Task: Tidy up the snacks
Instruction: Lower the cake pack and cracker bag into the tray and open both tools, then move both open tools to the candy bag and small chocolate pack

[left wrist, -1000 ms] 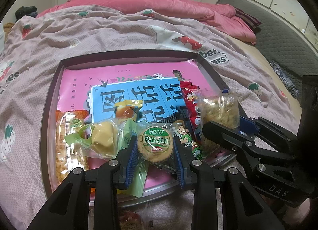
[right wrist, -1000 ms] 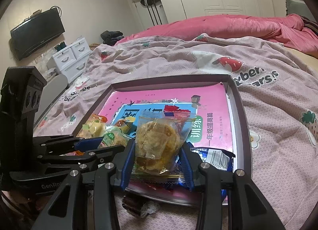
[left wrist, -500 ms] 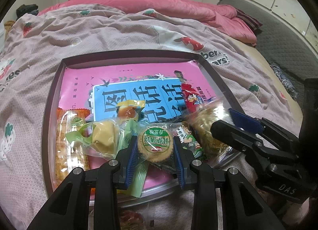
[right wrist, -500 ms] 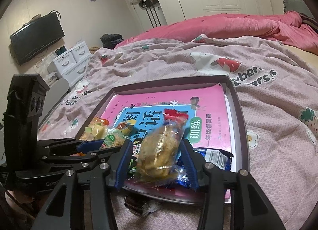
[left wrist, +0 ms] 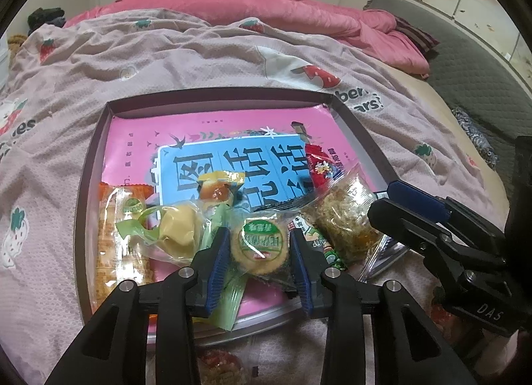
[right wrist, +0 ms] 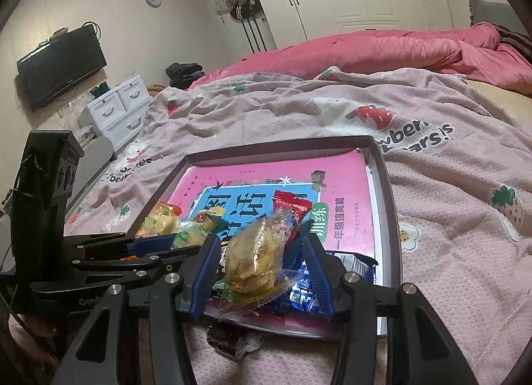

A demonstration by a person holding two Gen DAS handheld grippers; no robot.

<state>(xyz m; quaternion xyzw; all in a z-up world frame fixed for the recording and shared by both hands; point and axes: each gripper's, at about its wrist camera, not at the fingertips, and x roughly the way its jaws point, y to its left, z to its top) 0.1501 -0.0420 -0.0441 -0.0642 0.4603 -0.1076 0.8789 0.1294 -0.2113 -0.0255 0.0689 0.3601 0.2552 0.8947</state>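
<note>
A dark-rimmed tray [left wrist: 212, 99] [right wrist: 276, 145] lies on the bed, lined with a pink and blue book. Several wrapped snacks crowd its near end. My left gripper [left wrist: 259, 235] straddles a round biscuit with a green label [left wrist: 261, 245]. Its jaws are opening, and a thin gap shows at the pads. My right gripper [right wrist: 261, 238] stands open around a clear bag of golden crisp cake [right wrist: 256, 258] [left wrist: 342, 218], which leans loose on the pile. Neither pad touches the bag. Each gripper shows in the other's view: the right gripper [left wrist: 399, 198] and the left gripper [right wrist: 166, 242].
Also in the tray are an orange cracker packet [left wrist: 116, 235], a yellow pastry in green wrap [left wrist: 176, 232], a red packet [left wrist: 321, 165] and a blue packet [right wrist: 306, 288]. One wrapped snack [right wrist: 232, 341] lies on the pink blanket before the tray's near rim. White drawers [right wrist: 116, 112] stand at the left.
The right jaws widened and let go of the clear bag, which tipped from upright onto the pile. The left jaws parted slightly around the round biscuit. Neither hand shifted much.
</note>
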